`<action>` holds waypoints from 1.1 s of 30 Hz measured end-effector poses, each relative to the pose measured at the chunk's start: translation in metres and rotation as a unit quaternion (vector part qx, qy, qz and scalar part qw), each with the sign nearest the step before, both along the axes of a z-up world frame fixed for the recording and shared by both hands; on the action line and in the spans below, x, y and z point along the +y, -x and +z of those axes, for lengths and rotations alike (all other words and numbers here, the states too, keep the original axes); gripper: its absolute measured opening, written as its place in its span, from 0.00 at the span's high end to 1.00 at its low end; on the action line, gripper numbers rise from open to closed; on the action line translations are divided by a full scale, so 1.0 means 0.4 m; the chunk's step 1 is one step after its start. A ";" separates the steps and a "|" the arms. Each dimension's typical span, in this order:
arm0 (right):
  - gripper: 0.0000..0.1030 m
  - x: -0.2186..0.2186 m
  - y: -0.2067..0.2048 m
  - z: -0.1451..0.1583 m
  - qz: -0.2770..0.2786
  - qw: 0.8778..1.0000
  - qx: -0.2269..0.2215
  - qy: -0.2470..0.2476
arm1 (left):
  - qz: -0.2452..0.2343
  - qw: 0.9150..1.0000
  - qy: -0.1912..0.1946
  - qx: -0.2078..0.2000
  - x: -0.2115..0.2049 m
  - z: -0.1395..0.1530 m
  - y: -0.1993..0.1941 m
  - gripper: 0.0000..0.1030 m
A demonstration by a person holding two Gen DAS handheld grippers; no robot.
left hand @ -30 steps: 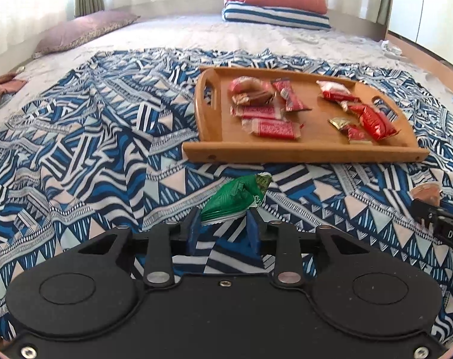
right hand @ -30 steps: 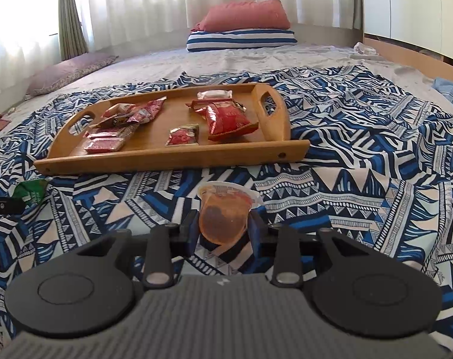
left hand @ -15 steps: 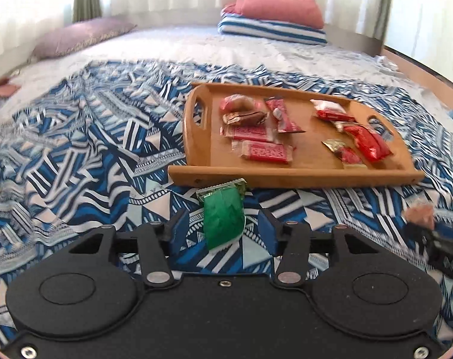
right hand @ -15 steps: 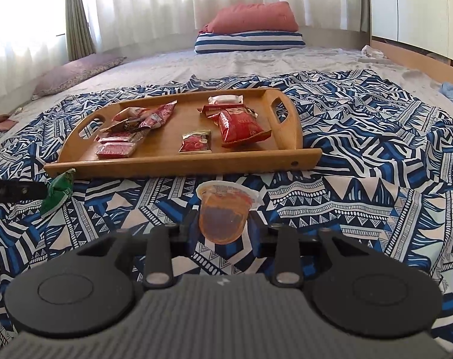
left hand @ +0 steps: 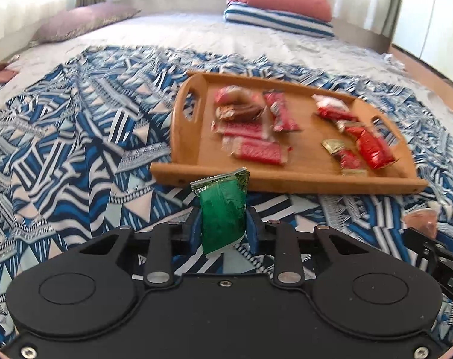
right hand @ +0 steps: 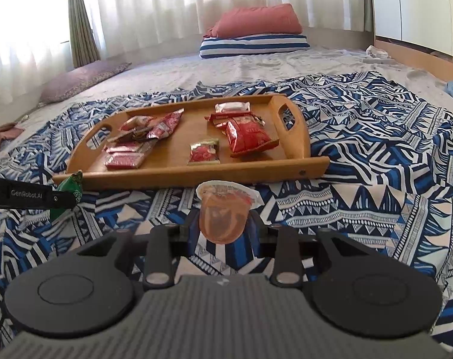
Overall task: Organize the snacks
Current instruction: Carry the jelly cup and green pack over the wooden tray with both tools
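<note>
My left gripper (left hand: 223,224) is shut on a green snack packet (left hand: 223,209) and holds it upright above the blue patterned cloth, just short of the wooden tray's (left hand: 286,181) near edge. My right gripper (right hand: 223,224) is shut on a clear jelly cup (right hand: 223,215) with brownish filling, also lifted before the tray (right hand: 196,176). The tray holds several red snack packets (right hand: 247,136). The left gripper's finger and green packet (right hand: 71,187) show at the left of the right wrist view. The jelly cup (left hand: 421,221) shows at the right of the left wrist view.
The tray lies on a blue and white patterned cloth (right hand: 376,155) spread over a bed. A red pillow on a striped pillow (right hand: 256,34) is at the far end. A purple pillow (right hand: 83,79) lies at the far left. Curtains hang behind.
The left gripper has closed on the green packet and lifted it upright off the cloth. Both grippers have risen and moved toward the tray, the right still holding the jelly cup.
</note>
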State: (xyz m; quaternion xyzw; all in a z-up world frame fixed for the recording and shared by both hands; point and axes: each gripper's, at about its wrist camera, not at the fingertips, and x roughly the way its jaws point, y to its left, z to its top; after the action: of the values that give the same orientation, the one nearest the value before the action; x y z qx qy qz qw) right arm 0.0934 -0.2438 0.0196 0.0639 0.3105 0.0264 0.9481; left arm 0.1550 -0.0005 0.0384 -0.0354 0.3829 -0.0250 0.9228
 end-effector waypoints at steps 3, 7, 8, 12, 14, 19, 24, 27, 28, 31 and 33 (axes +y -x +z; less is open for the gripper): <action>0.63 -0.005 -0.009 0.018 0.002 1.000 -0.006 -0.012 | -0.013 1.000 0.001 -0.015 -0.007 0.038 0.005 0.72; 0.63 -0.005 -0.026 0.040 0.009 1.000 -0.015 -0.016 | -0.034 0.999 -0.006 -0.039 -0.030 0.084 0.002 0.72; 0.63 -0.004 -0.033 0.044 0.012 1.000 -0.016 -0.017 | -0.039 0.998 -0.006 -0.041 -0.035 0.091 -0.005 0.72; 0.63 0.000 -0.069 0.061 0.020 0.999 -0.020 -0.018 | -0.050 0.998 -0.010 -0.043 -0.057 0.103 -0.044 0.72; 0.63 0.001 -0.093 0.069 0.025 0.999 -0.021 -0.021 | -0.057 0.998 -0.006 -0.041 -0.066 0.103 -0.068 0.72; 0.63 0.004 -0.162 0.073 0.038 0.999 -0.011 -0.026 | -0.066 0.998 0.009 -0.023 -0.085 0.082 -0.130 0.72; 0.63 0.016 -0.232 0.062 0.050 0.998 -0.001 -0.024 | -0.063 0.998 0.008 -0.022 -0.104 0.061 -0.176 0.72; 0.63 0.023 -0.275 0.056 0.057 0.998 0.005 -0.028 | -0.057 0.998 0.007 -0.017 -0.103 0.055 -0.213 0.72; 0.63 0.028 -0.289 0.055 0.055 0.998 0.006 -0.024 | -0.055 0.998 0.007 -0.017 -0.103 0.055 -0.225 0.72; 0.63 0.035 -0.324 0.056 0.055 0.998 0.008 -0.020 | -0.054 0.998 0.015 -0.018 -0.094 0.058 -0.258 0.72; 0.63 0.039 -0.344 0.055 0.056 0.998 0.008 -0.018 | -0.055 0.998 0.022 -0.015 -0.088 0.062 -0.280 0.72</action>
State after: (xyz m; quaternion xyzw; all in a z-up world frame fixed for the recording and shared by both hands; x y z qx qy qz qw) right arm 0.2309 -0.2280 0.0416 0.0631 0.3210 0.0847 0.9412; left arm 0.2671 -0.0358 0.0631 -0.0345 0.3694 -0.0851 0.9247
